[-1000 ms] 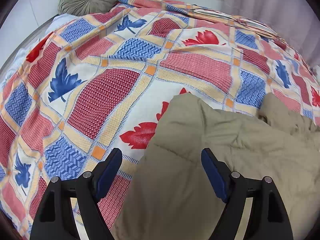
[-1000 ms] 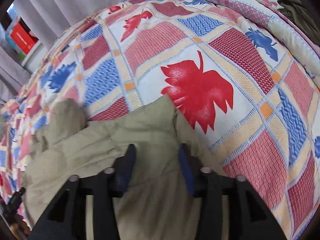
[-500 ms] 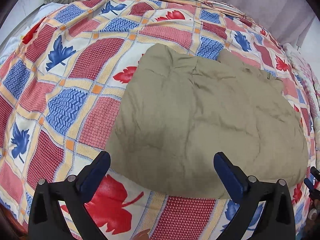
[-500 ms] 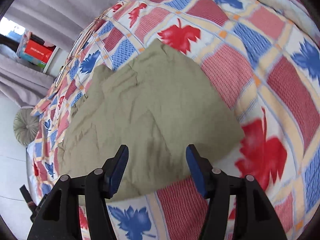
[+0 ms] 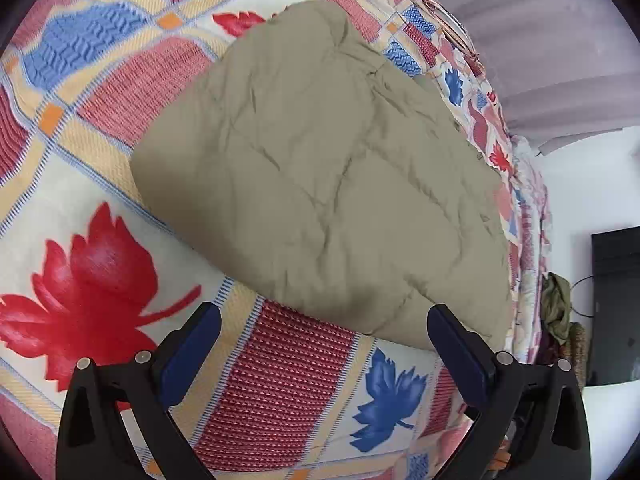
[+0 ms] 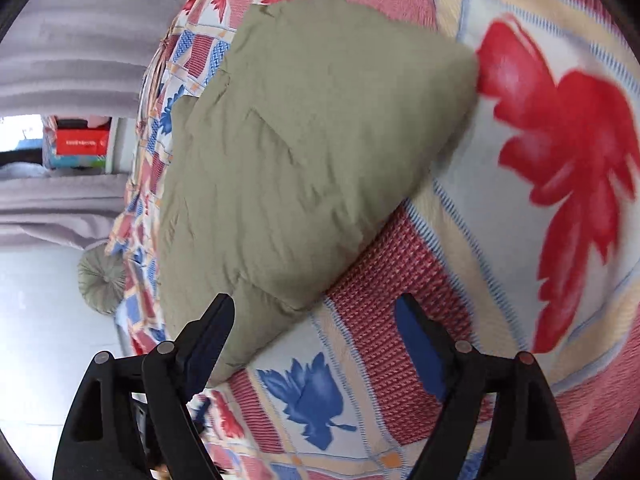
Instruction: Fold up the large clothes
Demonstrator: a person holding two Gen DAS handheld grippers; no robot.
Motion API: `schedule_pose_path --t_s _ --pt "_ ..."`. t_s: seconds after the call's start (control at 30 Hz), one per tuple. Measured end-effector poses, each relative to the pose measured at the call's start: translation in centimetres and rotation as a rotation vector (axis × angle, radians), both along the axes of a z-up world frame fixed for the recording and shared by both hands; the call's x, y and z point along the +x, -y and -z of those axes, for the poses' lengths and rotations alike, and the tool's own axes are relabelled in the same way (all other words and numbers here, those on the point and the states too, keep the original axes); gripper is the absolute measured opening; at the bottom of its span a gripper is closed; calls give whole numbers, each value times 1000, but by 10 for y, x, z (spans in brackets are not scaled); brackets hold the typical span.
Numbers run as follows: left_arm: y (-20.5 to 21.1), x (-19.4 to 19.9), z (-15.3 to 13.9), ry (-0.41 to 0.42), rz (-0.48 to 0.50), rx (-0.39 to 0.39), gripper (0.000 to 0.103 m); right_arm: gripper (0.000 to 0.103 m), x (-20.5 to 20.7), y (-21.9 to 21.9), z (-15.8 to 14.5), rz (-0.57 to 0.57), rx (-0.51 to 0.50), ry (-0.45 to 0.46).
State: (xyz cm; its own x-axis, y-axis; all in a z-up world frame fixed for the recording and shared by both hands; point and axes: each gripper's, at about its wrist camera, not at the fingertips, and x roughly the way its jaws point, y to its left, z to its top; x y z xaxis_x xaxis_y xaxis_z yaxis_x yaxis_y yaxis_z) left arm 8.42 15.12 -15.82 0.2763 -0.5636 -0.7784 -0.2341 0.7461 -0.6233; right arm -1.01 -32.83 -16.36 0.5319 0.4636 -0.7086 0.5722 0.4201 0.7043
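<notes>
A padded olive-khaki garment (image 5: 328,168) lies folded into a thick bundle on the patterned bedspread (image 5: 80,264). In the right wrist view the same garment (image 6: 304,152) fills the upper middle. My left gripper (image 5: 324,332) hovers wide open just short of the bundle's near edge, nothing between its blue pads. My right gripper (image 6: 316,328) is also off the cloth, its jaws still opening; the left finger (image 6: 212,332) overlaps the bundle's near corner in view, but the pads do not press on it.
The bedspread (image 6: 560,128) of red and blue leaf squares covers the whole bed. Grey curtains (image 5: 540,48) hang behind. A round green cushion (image 6: 102,280) lies at the bed's end, a red box (image 6: 82,142) on a shelf, a dark screen (image 5: 616,308) at right.
Both grippers let go of the garment and drew back from it toward the bed's near edge. Their jaws spread wider. The bundle now lies free on the bedspread.
</notes>
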Motion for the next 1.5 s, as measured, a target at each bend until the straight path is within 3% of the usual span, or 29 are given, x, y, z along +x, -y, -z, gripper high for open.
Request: schedule_pose_path --t_s 0.27,0.4,0.8,0.83,0.9,0.93,0.97,1.0,1.03,1.13,1.33,1.5 --pt "7 15 29 -9 -74 -57 103 84 21 -12 23 -28 103 11" --pt "6 34 27 21 -101 -28 103 84 31 -12 30 -12 129 25" --pt "6 82 49 11 -231 12 102 84 69 -5 50 83 192 83" --pt "8 84 48 7 -238 29 96 84 72 -6 52 94 194 85" --pt "12 89 42 21 -228 64 59 84 74 -8 52 109 200 87" --pt "12 91 40 35 -215 59 49 83 75 -8 53 112 205 82" --pt "12 91 36 48 -201 57 36 80 76 -8 53 117 209 70" --pt "15 92 30 64 -179 82 31 67 73 -8 54 124 212 55" --pt "20 93 22 89 -150 127 27 53 72 -7 55 136 227 41" --pt "32 91 -1 155 -86 219 18 28 69 -6 49 153 253 54" --pt "27 67 -37 224 -48 233 15 20 62 -9 26 112 237 92" --pt "13 5 -64 233 19 250 15 20 30 -15 5 65 229 84"
